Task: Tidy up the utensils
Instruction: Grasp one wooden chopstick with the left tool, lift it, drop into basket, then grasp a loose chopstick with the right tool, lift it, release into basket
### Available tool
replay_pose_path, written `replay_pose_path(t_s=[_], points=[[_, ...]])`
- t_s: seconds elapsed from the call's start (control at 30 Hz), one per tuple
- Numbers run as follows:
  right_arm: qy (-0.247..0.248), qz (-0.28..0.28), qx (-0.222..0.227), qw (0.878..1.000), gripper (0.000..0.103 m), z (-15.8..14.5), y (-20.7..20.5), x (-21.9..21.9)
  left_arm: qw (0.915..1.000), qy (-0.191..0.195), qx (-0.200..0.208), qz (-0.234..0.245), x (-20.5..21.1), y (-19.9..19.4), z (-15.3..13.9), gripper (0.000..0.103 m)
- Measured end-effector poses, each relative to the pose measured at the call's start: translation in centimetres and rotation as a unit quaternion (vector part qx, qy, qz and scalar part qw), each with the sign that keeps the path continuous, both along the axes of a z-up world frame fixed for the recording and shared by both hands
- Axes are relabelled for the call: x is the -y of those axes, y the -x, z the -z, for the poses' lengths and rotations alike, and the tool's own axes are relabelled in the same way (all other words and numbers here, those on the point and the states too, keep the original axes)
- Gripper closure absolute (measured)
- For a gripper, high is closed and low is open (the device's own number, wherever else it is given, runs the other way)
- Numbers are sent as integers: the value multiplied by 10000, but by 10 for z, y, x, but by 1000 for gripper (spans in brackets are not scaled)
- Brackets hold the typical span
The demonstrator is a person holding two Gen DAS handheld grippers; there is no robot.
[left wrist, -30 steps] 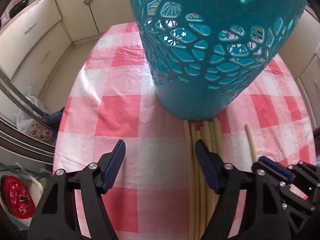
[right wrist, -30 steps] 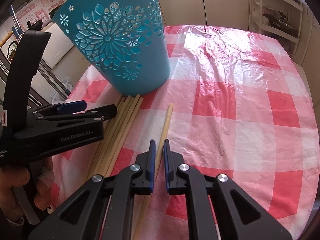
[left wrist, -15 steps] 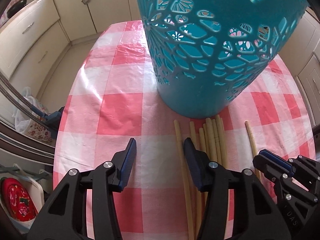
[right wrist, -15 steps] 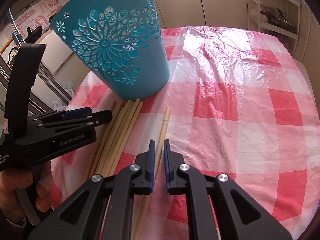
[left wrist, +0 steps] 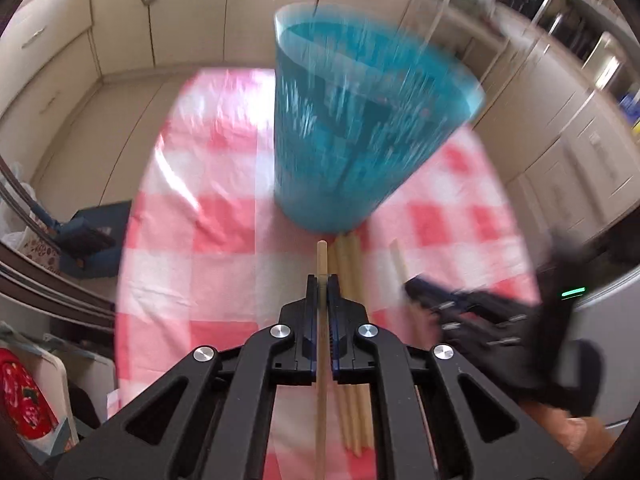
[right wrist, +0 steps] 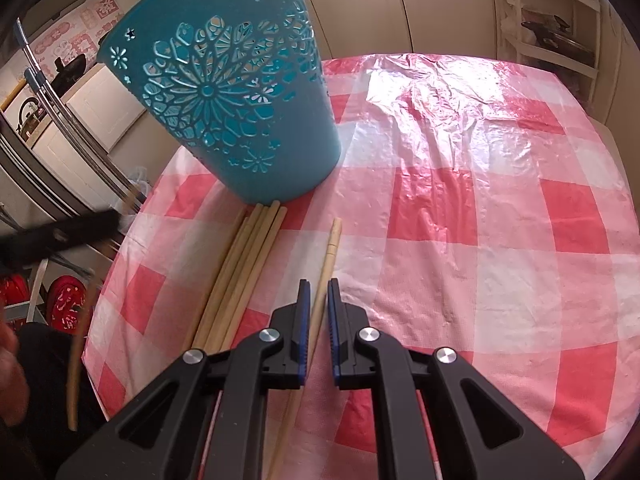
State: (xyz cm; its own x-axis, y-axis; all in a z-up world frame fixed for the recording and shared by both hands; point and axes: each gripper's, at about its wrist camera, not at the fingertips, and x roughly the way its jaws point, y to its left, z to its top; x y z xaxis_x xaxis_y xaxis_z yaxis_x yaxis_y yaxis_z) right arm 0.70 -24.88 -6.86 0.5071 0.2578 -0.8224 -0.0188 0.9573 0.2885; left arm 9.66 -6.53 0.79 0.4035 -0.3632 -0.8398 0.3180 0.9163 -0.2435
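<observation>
**Inspector A:** Step in hand: pickup of one utensil. The left tongs have just been closing and now stand clamped on a single pale wooden chopstick, its tip pointing toward twelve o'clock at the base of the tall teal plastic basket with flower cut-outs. The left-wrist view is smeared, which fits a lift under way.

**Inspector B:** And the right tongs?

**Inspector A:** Nearly together, straddling a second pale chopstick lying alone on the red-and-white checked bench. Whether the pads press on it, the view does not settle; the stick appears to lie flat.

**Inspector B:** The remainder?

**Inspector A:** A bundle of wooden chopsticks lies at ten o'clock from the right tongs, tips touching the basket's foot.

**Inspector B:** Next move?

**Inspector A:** Judged: raise the held stick above the basket rim, tip it downward, release inside.

**Inspector B:** Obscured items?

**Inspector A:** Basket interior blurred; contents undetermined. The sticks' near ends are hidden under the tongs. In the right-wrist view the left tongs are a dark blur at nine o'clock.
</observation>
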Motion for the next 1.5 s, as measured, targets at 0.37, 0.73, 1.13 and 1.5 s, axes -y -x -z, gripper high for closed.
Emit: replay_pose_path(t_s=[0.37,0.73,1.13,1.5], points=[[-79,43,-3,10000,94,1,0,4,9334,1230,3309,-648,27,-33,-188,98],[10,5,29,10000,94,1,-1,0,9353,554,3216,-1370,71,-92,-83,98],[1,-102,23,9999,72,-2,4,-1,9547,-310,2682,-1249,13,-39,-64,24],[1667,-69,56,9860,91,-2,-1,-46,9369,261,2696,-2213,-82,-13,-59,9]])
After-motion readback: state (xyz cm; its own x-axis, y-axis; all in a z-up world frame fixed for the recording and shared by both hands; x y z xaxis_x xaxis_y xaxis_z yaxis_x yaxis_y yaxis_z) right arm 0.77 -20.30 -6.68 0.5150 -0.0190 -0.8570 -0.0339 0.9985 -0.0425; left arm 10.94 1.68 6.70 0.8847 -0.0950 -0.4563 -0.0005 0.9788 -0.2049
